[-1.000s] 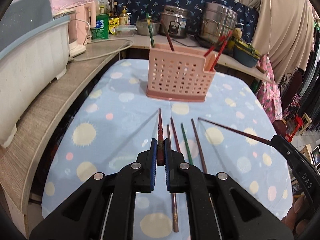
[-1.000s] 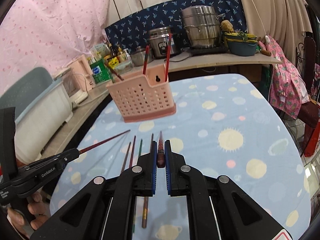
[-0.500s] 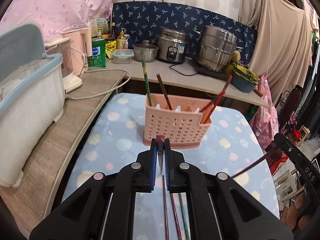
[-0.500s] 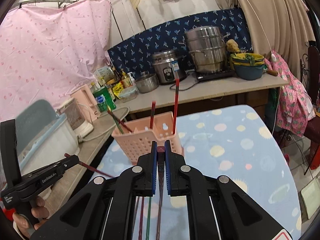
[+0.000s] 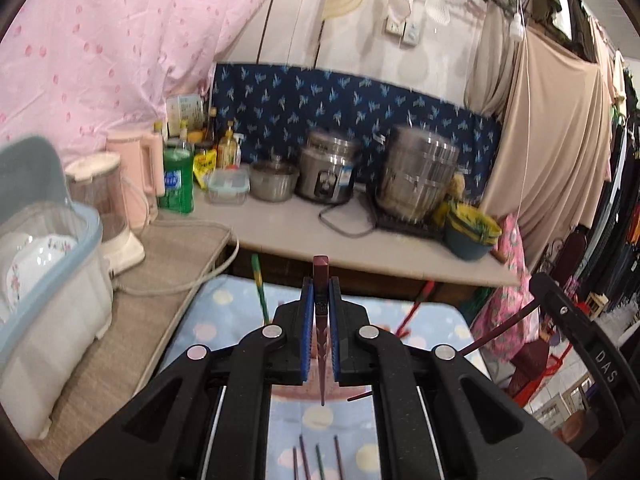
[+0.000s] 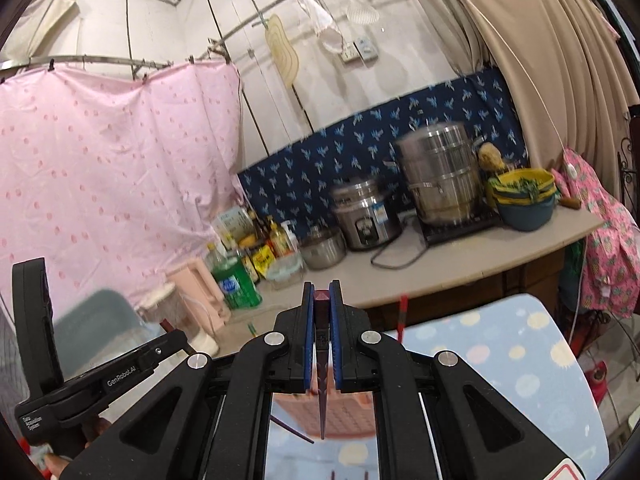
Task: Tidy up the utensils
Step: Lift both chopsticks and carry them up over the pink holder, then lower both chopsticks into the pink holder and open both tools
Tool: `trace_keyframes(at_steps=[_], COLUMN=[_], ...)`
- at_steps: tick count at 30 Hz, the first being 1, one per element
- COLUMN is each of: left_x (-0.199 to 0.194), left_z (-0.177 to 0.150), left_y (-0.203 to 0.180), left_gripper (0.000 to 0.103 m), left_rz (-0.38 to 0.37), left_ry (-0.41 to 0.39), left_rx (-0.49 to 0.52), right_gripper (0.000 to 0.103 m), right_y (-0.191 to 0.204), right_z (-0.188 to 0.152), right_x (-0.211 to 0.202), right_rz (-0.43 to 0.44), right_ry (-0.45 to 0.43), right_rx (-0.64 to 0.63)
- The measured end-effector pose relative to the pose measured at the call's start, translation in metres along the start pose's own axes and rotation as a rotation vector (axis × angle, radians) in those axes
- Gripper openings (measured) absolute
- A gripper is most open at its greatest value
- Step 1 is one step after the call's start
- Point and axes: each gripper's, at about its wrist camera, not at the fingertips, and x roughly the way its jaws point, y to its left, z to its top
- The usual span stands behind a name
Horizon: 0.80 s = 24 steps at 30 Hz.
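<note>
We hold a dark red chopstick (image 5: pixel 321 344) upright in each gripper, left (image 5: pixel 321 312) and right (image 6: pixel 321 312), jaws clamped, above the pink basket (image 6: pixel 352 410) near the tabletop's (image 6: pixel 520 344) back edge.

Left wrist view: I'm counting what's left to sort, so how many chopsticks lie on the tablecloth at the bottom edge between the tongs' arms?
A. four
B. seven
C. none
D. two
A: four chopsticks lie side by side on the tablecloth, below the left tongs, which are shut on a dark red chopstick.
</note>
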Motion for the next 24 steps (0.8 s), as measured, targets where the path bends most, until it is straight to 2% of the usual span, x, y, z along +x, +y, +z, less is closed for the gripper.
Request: trace_keyframes(at_steps=[4,8,17,24], left_x=[0.007,0.028,0.086,0.102], left_z=[0.024,0.030,-0.006,-0.029], left_y=[-0.004,-0.003,0.007,0.010], left_gripper=[0.007,0.007,0.007,0.008], left_rz=[-0.004,0.002,0.028,0.037], left_ry=[-0.072,-0.098,0.002,0.056], left_rx=[-0.012,-0.021,-0.022,-0.006], right_gripper=[0.008,0.008,0.008,0.008], right_y=[0.003,0.000,-0.019,-0.027], right_z=[0.016,0.015,-0.032,-0.056], right_x=[0.019,0.043,0.092,0.107], right_rz=[-0.007,-0.007,-0.038,-0.071], right_ry=[-0.045,-0.035,0.101,0.168], right_rx=[0.005,0.018,0.012,0.007])
